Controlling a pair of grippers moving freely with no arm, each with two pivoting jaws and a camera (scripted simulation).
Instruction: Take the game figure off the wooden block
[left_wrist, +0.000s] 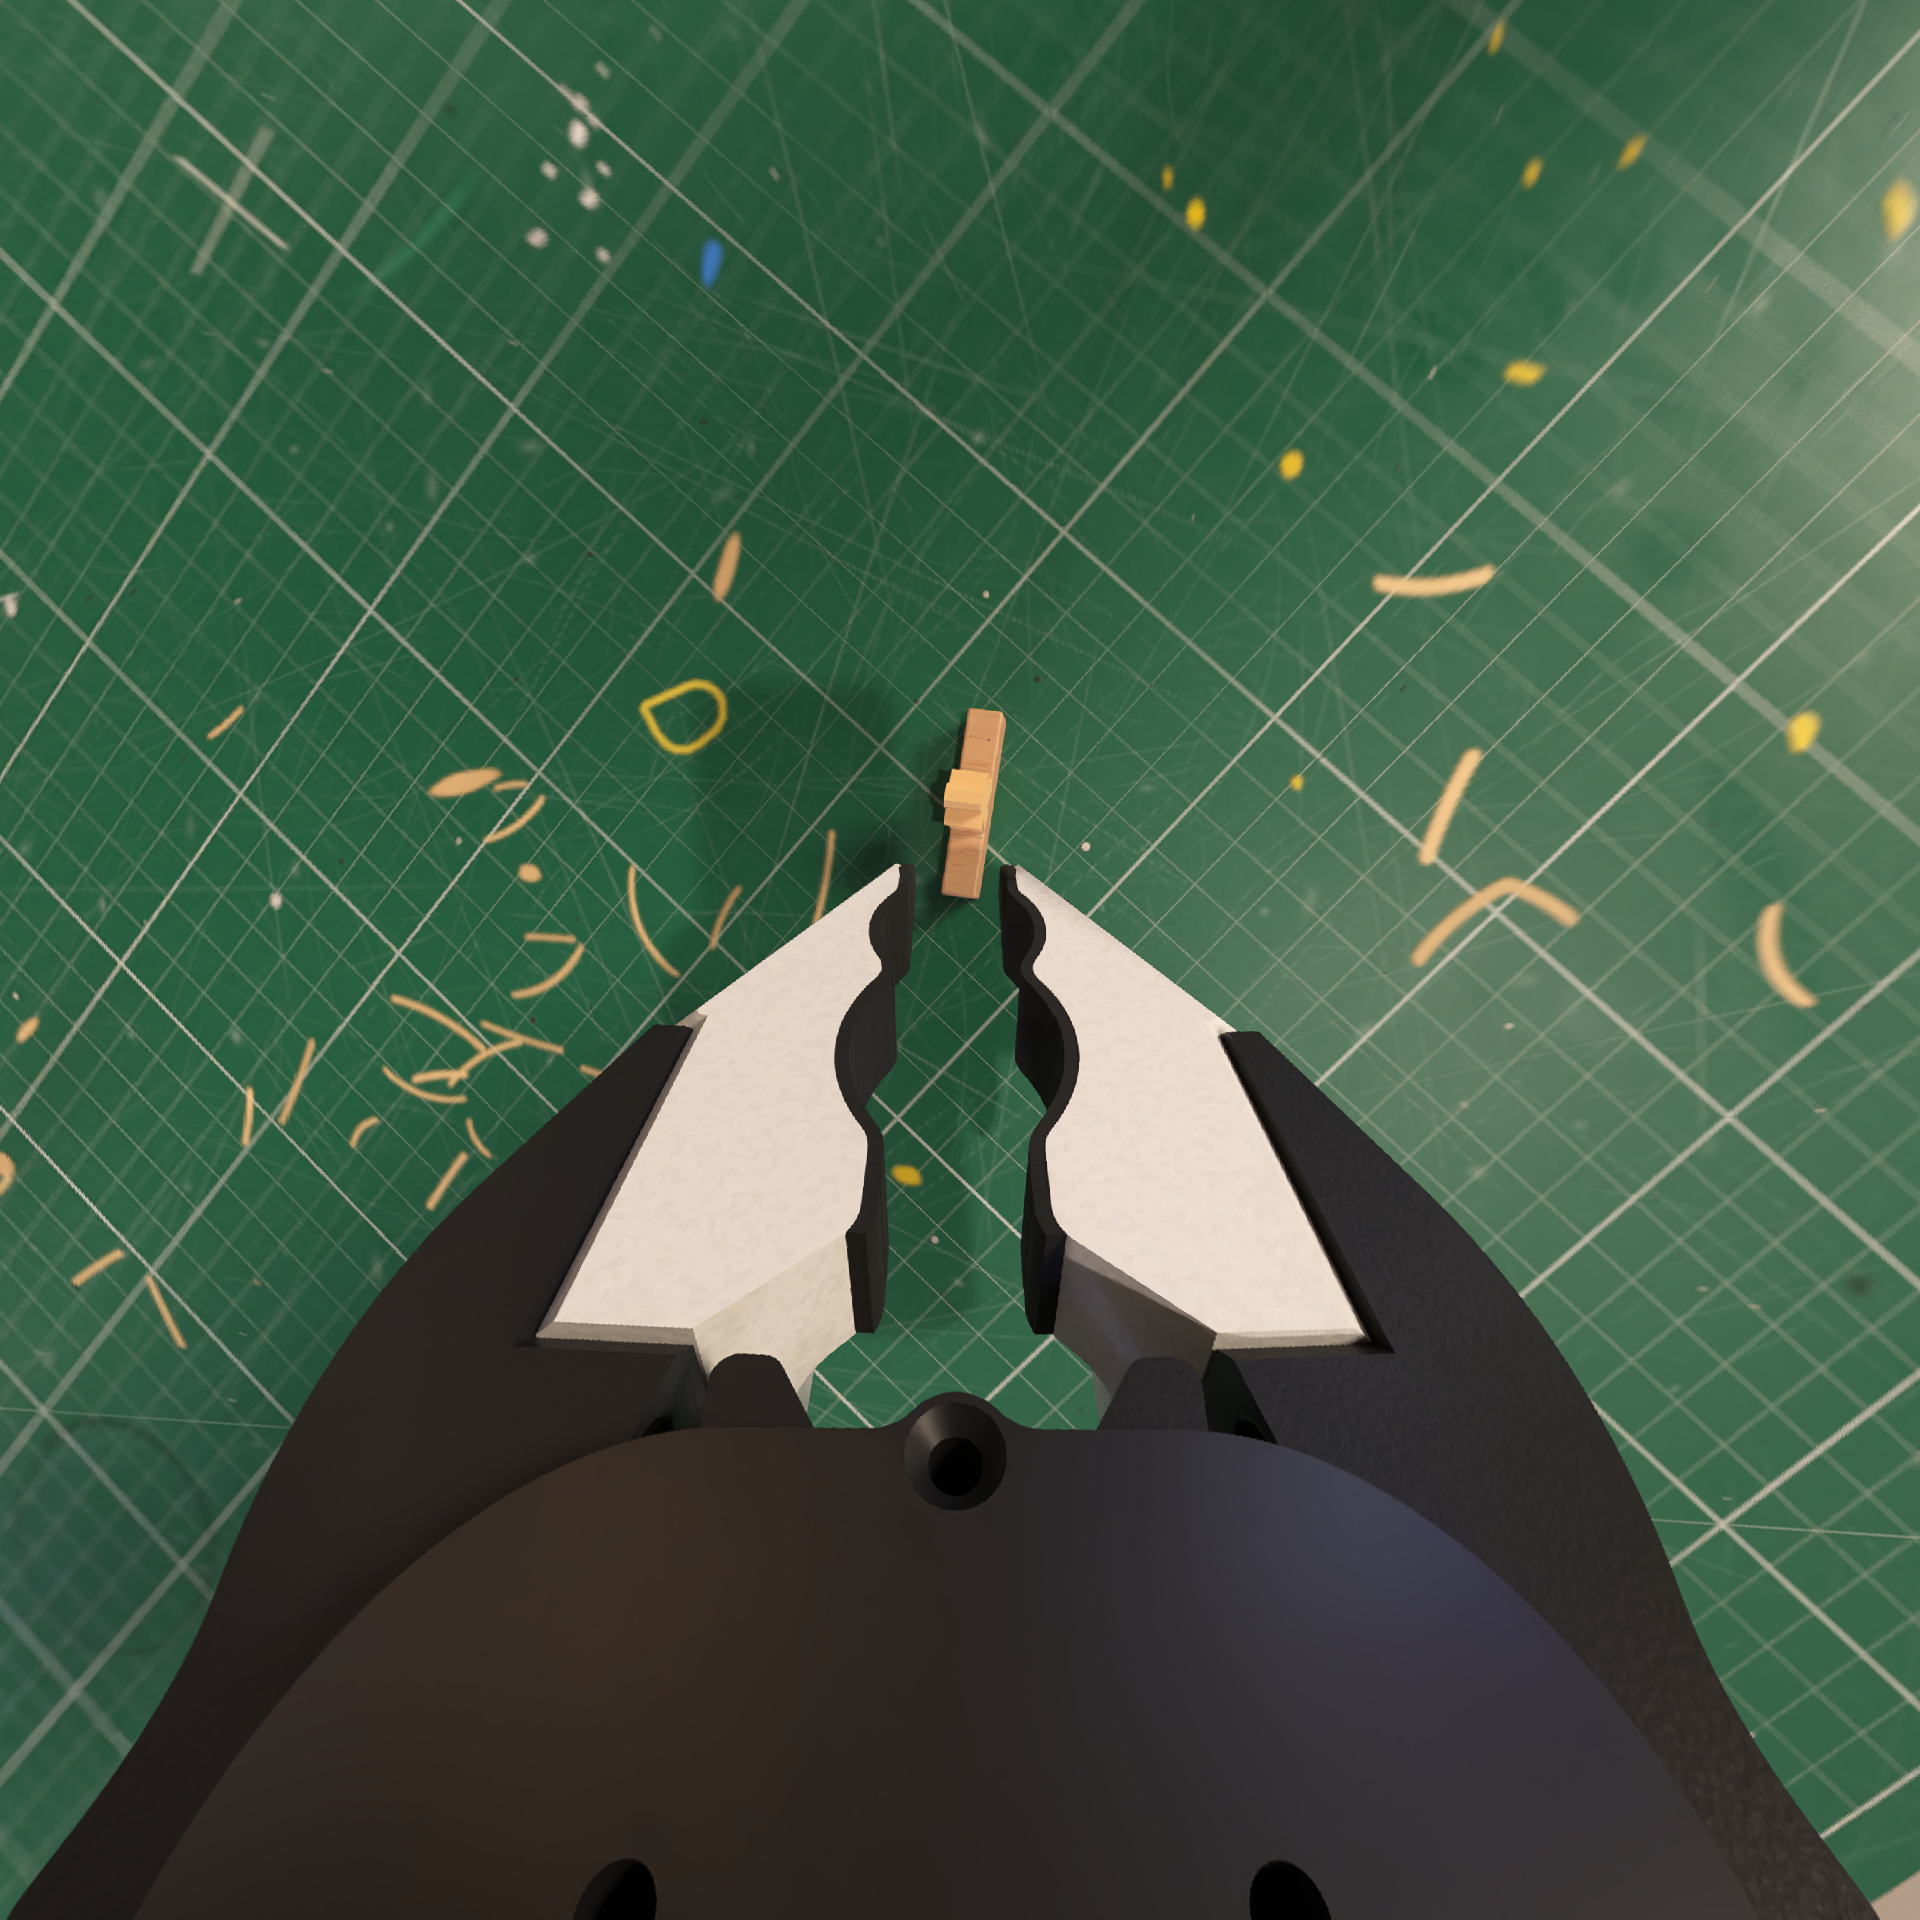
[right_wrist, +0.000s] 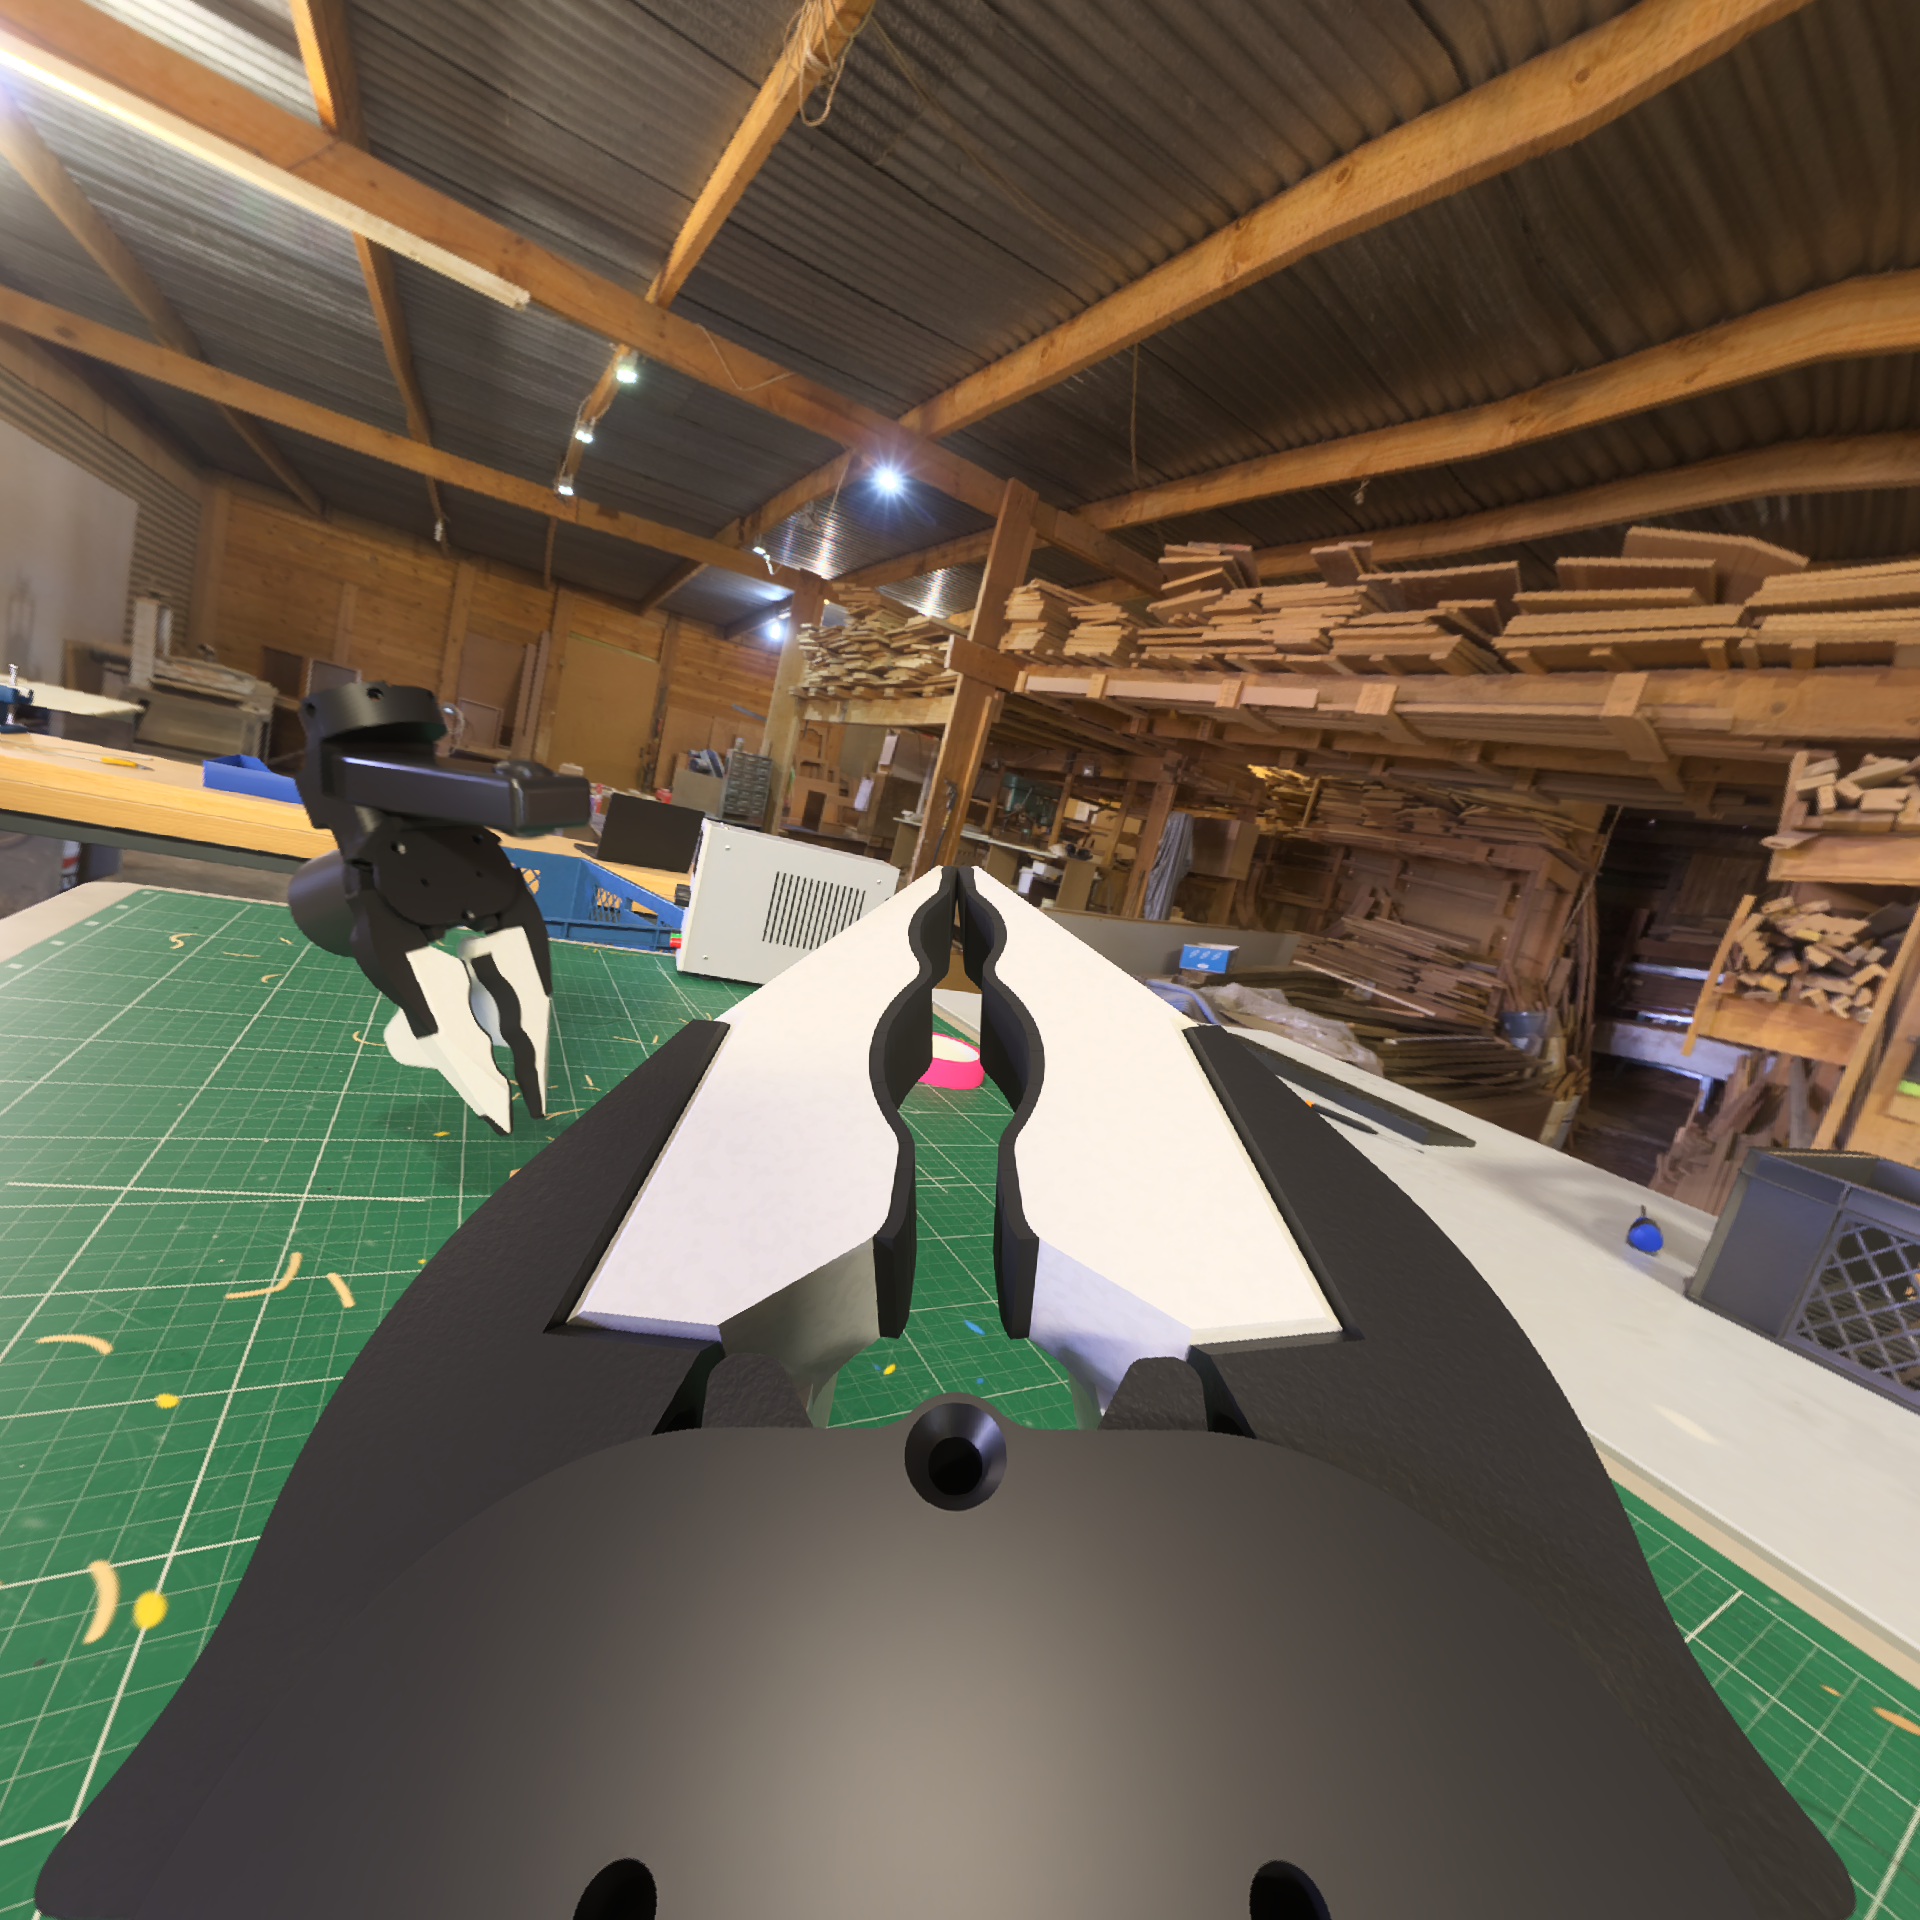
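Left hand-held gripper (left_wrist: 956, 873) pointed straight down over the green cutting mat (left_wrist: 1351, 1039) on the bench. Fingers parted by a narrow gap, nothing between them. Wooden block (left_wrist: 975, 800) lying on the mat just past the fingertips, seen as a thin strip, long axis running near-to-far and roughly in line with the gap. Game figure (left_wrist: 964, 798) a small yellow-tan piece against the block's left side at mid-length; whether sitting on top or beside cannot be told from this angle. Fingertips flanking the block's near end in the picture, apparently above it, not touching.

Judged reason for the pose: overhead alignment so the two fingers can close across the thin dimension of the figure. Opening looks only slightly wider than the block, so little lateral margin; risk of catching block and figure together.

Right hand-held gripper (right_wrist: 956, 878) held level above the near right part of the mat, aimed toward the far workshop shelving. Fingertips nearly meeting, wider hollows behind them empty, nothing gripped. Probably parked clear, or in reserve to steady the block. Block and figure not visible in the right wrist view.

Wood shavings (left_wrist: 457, 1060) and paint flecks scattered on the mat.
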